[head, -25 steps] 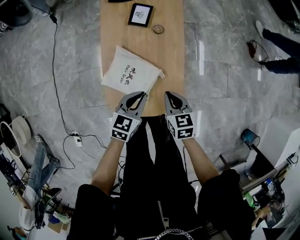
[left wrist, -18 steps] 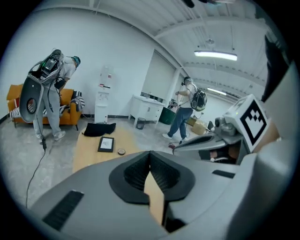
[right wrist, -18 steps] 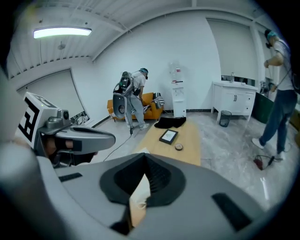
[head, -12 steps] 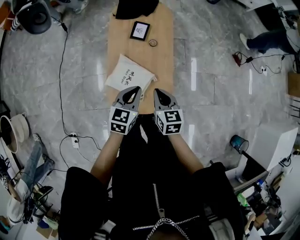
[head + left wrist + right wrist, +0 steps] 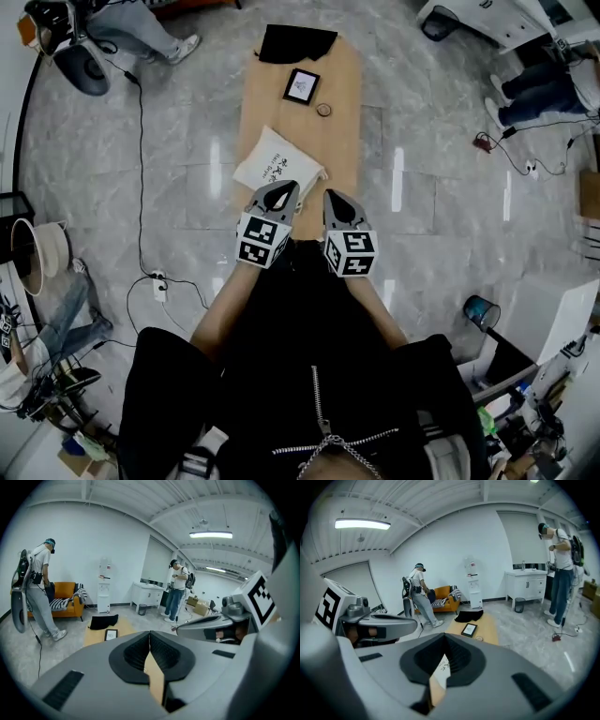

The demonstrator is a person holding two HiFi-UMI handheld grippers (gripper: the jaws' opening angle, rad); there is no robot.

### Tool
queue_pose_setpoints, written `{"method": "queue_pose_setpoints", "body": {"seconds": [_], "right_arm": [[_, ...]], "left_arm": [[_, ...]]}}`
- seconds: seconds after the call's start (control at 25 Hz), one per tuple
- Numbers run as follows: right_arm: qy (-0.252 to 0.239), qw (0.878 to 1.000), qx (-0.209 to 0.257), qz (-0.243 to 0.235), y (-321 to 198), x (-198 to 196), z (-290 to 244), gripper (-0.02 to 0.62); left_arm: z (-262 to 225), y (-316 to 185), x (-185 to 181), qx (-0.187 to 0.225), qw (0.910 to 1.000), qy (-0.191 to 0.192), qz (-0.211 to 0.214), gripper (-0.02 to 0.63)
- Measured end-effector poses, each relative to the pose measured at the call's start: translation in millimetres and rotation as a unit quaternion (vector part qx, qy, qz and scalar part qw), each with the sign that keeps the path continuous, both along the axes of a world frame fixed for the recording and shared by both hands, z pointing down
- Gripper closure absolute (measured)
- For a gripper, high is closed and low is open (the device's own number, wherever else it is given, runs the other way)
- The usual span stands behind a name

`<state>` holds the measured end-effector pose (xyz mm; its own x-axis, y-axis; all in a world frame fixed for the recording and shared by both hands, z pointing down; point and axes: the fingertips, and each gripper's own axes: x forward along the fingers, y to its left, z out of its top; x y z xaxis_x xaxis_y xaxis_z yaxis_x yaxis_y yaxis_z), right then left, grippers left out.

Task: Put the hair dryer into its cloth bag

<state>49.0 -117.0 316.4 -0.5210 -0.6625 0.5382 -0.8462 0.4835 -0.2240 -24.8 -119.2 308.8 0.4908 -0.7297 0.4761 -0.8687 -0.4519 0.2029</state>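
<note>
The white cloth bag (image 5: 278, 171) with dark print lies bulging on the near half of the narrow wooden table (image 5: 343, 150). No hair dryer shows outside it. My left gripper (image 5: 282, 194) hangs just over the bag's near edge, jaws shut with nothing between them. My right gripper (image 5: 335, 198) hovers beside it over the table's near end, also shut and empty. In the right gripper view the closed pads (image 5: 443, 639) leave a slit through which a strip of the bag (image 5: 443, 666) shows. In the left gripper view the shut gripper (image 5: 149, 637) frames only bare wood (image 5: 155, 679).
At the table's far end lie a black cloth (image 5: 295, 42), a dark framed picture (image 5: 301, 85) and a small ring (image 5: 324, 110). A cable (image 5: 141, 187) runs over the marble floor at left. People stand nearby (image 5: 141, 28), (image 5: 539, 89). An orange sofa (image 5: 61, 603) stands by the wall.
Both grippers have risen together from the table's near end, still shut. The head view has pulled back, so the table and bag look smaller and farther.
</note>
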Motion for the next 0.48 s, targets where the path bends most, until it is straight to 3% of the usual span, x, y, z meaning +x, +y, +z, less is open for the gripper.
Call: {"method": "queue_pose_setpoints", "body": {"seconds": [0.48], "right_arm": [[-0.009, 0.999, 0.034, 0.001, -27.0, -26.7, -15.7, 0.586]], "left_arm": [[-0.9, -6.8, -21.5, 0.008, 0.9998, -0.006, 0.014, 0.591]]}}
